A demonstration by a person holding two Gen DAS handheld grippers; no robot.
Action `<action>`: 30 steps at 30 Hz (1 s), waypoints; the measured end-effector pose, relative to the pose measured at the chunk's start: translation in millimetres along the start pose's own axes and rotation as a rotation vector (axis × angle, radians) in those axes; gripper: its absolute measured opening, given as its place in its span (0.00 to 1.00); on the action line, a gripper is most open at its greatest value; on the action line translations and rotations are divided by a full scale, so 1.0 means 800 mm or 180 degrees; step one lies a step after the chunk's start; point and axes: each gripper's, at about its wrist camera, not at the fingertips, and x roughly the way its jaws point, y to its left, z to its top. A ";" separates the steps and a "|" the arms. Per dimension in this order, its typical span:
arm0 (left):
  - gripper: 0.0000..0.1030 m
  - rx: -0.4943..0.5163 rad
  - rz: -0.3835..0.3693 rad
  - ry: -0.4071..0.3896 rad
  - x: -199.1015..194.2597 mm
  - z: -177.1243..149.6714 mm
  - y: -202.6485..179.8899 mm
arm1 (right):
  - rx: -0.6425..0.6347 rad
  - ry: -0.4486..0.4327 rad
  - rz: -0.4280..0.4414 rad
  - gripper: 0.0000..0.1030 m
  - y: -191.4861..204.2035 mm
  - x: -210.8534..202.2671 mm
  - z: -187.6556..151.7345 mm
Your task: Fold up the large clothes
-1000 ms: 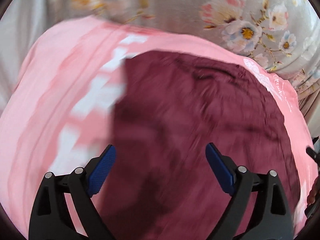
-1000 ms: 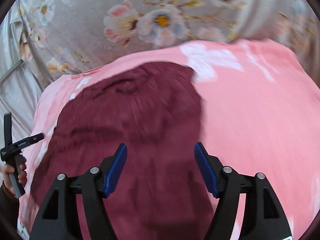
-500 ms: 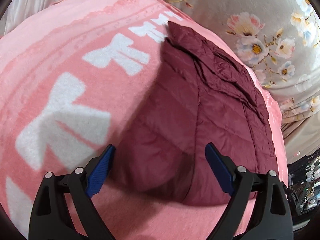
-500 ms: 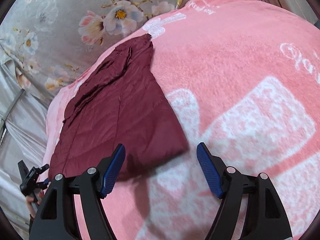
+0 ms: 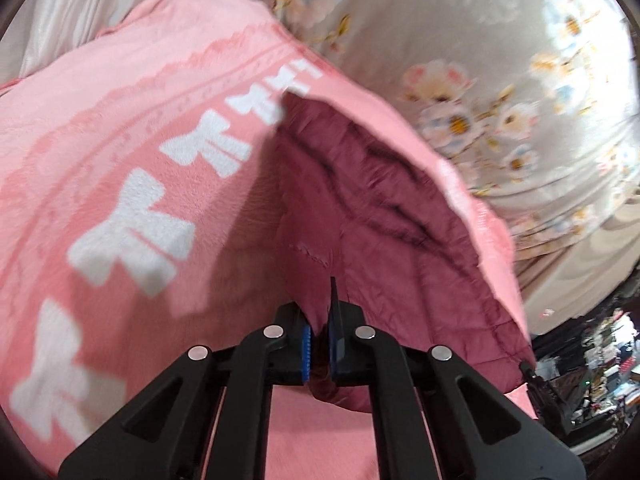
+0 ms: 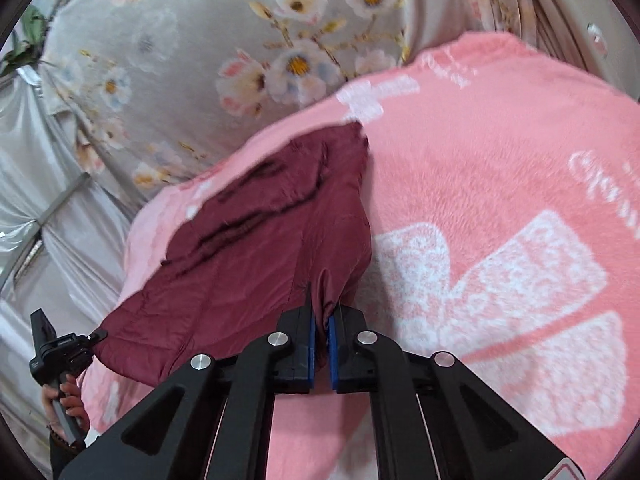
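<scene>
1. We have the left gripper (image 5: 319,344) clamped on a near corner of the maroon quilted jacket (image 5: 380,216), fabric pinched between the blue pads.
2. Right gripper (image 6: 321,344) is clamped on the other near corner (image 6: 332,292).
3. The jacket lies folded on the pink bow-print blanket (image 6: 500,184), over a floral sheet (image 6: 240,40).
4. No containers in view.

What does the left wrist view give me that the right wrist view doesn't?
Only left wrist: the left gripper shut on the maroon garment, and cluttered shelves at lower right.
Only right wrist: the right gripper shut on the garment's other near corner, plus a hand holding the other gripper's handle.
Both: the pink blanket and floral sheet.
</scene>
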 end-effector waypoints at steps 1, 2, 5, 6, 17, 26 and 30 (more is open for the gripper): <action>0.04 0.0012 -0.0049 -0.0066 -0.026 -0.007 -0.003 | -0.0052 -0.0097 0.0039 0.04 0.006 -0.026 0.000; 0.04 0.0009 -0.0074 -0.0103 -0.042 -0.010 -0.005 | -0.0093 -0.0175 0.0062 0.04 0.010 -0.045 0.002; 0.04 -0.0073 -0.0277 -0.0257 -0.108 -0.020 -0.011 | -0.0316 -0.0576 0.0120 0.04 0.039 -0.123 0.008; 0.04 -0.0069 -0.0326 -0.0347 -0.128 -0.020 -0.016 | -0.0373 -0.0663 0.0130 0.03 0.045 -0.138 0.012; 0.05 0.0398 0.0082 -0.0781 -0.074 0.097 -0.093 | -0.0178 -0.0912 0.0194 0.03 0.070 -0.060 0.134; 0.05 0.0610 0.1130 -0.0143 0.182 0.166 -0.077 | 0.0145 -0.0223 -0.0377 0.03 0.035 0.169 0.173; 0.06 0.0578 0.1242 0.0063 0.239 0.164 -0.054 | 0.0149 -0.0091 -0.0616 0.03 0.025 0.224 0.167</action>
